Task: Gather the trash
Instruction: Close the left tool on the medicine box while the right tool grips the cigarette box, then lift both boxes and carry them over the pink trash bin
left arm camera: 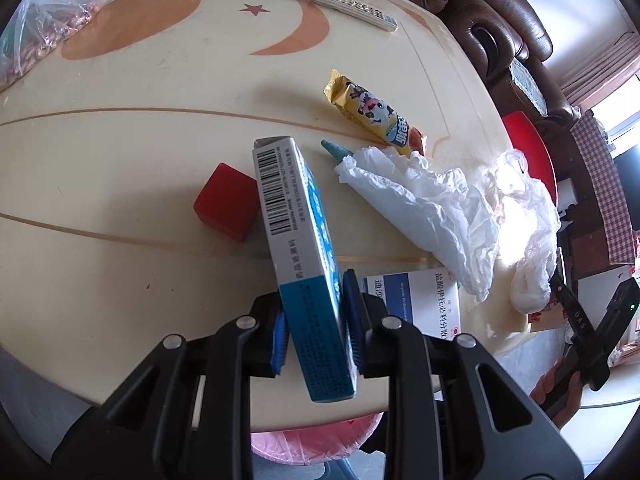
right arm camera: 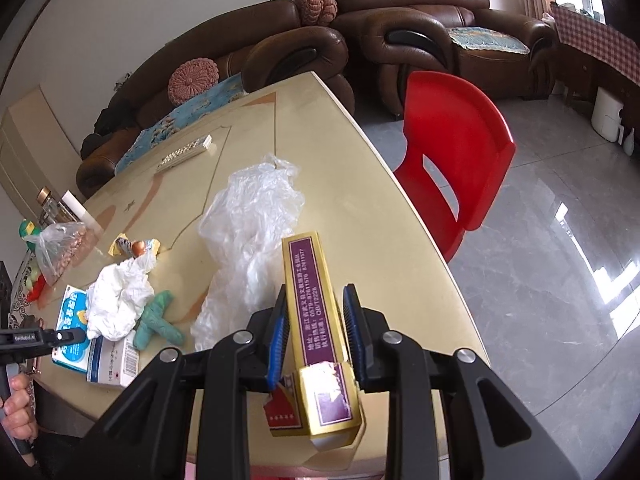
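Note:
My left gripper is shut on a blue and white medicine box, held above the cream table. My right gripper is shut on a gold and purple box over the table's near edge. On the table lie a yellow snack wrapper, a crumpled white tissue, a clear plastic bag, another white medicine box and a teal toy. A pink-lined bin shows below the table edge.
A red block sits left of the held box. A bag of nuts and a remote lie at the far side. A red chair and brown sofas stand beyond the table.

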